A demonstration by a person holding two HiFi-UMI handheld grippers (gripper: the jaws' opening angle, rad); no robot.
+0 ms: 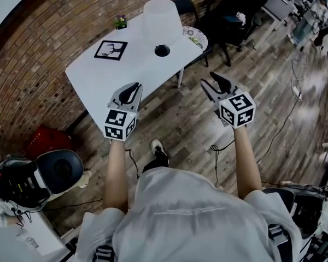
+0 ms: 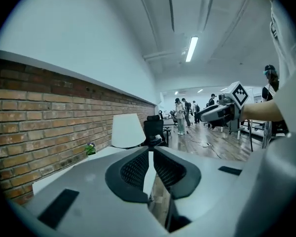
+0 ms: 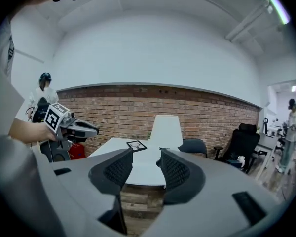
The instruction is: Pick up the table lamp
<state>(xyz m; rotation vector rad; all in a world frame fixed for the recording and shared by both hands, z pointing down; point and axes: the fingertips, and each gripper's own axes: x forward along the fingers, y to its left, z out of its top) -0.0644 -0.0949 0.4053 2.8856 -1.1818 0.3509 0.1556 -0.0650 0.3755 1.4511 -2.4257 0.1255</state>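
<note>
White lamp [image 1: 162, 23] ahead; arms outstretched, L tongs [image 1: 134, 86] closed, R tongs [image 1: 212, 82] parted.

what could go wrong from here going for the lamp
The table lamp carries a wide shade over a small dark base, so a grip or bump high up could tip it. The left gripper has its jaws together; reaching in like that might shove the lamp rather than hold it. A cable lies on the floor near the shoe, a possible trip on the step toward the table.

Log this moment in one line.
phase: pre-reach | left gripper: shut, empty | right gripper: open, empty | table lamp: upright on table, untouched
</note>
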